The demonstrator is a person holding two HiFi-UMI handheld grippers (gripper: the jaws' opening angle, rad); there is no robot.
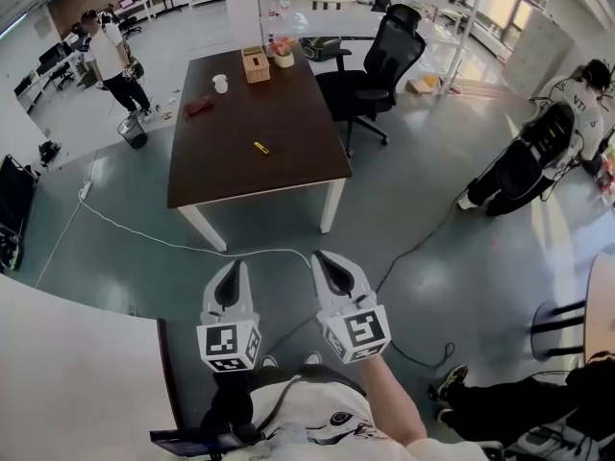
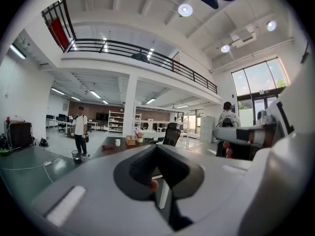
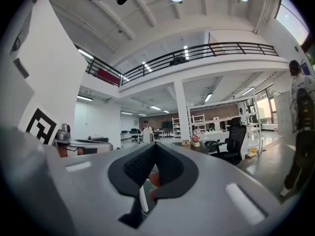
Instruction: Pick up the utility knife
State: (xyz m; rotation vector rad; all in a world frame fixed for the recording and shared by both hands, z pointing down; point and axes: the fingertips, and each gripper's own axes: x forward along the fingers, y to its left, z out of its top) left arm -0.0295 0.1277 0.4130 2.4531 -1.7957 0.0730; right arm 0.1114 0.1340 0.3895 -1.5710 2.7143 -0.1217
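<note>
The utility knife is small and yellow and lies near the middle of a dark brown table with white legs. In the head view both grippers hang over the grey floor close to my body, well short of the table's near edge. My left gripper is shut with nothing in it. My right gripper beside it is also shut and empty. In the left gripper view the left gripper points level toward the far table. The right gripper also points level. Neither gripper view shows the knife.
On the table's far end stand a white cup, a wooden box, a flower pot and a red object. A black office chair stands at its right. A white cable crosses the floor. A white desk is at my left.
</note>
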